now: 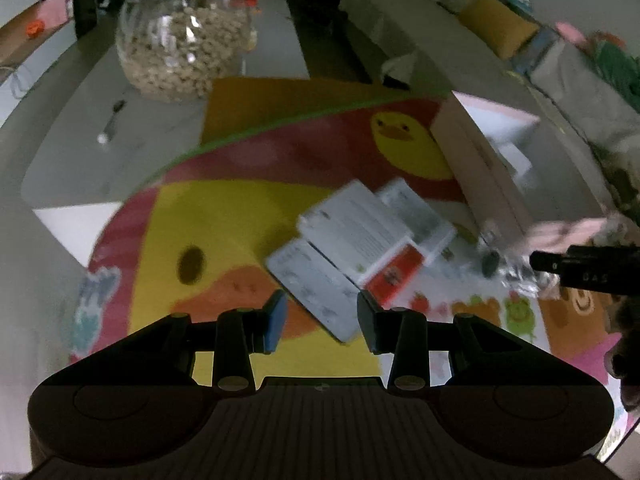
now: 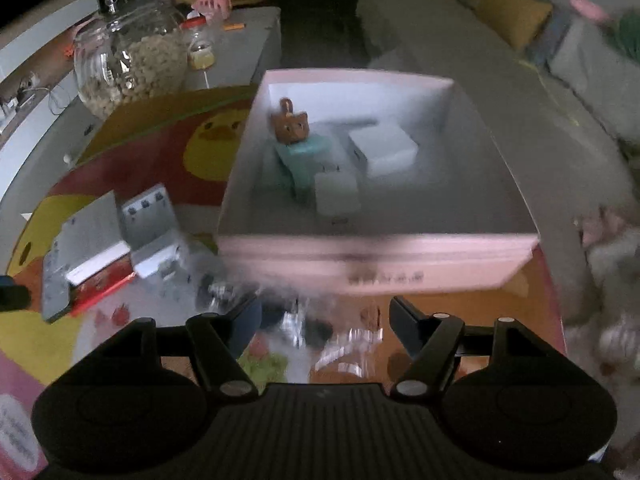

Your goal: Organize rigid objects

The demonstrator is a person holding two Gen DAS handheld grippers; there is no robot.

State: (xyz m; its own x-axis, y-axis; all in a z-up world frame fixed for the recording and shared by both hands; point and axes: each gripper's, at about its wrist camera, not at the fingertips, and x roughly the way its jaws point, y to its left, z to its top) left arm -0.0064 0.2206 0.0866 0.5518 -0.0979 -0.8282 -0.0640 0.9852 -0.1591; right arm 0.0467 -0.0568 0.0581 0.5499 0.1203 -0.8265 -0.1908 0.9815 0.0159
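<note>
A pile of flat white and red boxes (image 1: 360, 240) lies on the colourful duck play mat (image 1: 224, 216). My left gripper (image 1: 322, 316) is open just above the pile's near edge, holding nothing. The pile also shows at the left of the right wrist view (image 2: 108, 248). A pink open box (image 2: 376, 248) holds a brown figure (image 2: 289, 124), a teal piece (image 2: 306, 160) and white boxes (image 2: 386, 150). My right gripper (image 2: 324, 320) is open over a blurred clear shiny object (image 2: 316, 328) in front of the pink box.
A glass jar of cereal (image 1: 180, 40) stands on the white table (image 1: 72, 136) beyond the mat, with a spoon (image 1: 110, 122) beside it. A grey sofa with a yellow cushion (image 1: 500, 24) runs along the right. The pink box (image 1: 480, 168) sits right of the pile.
</note>
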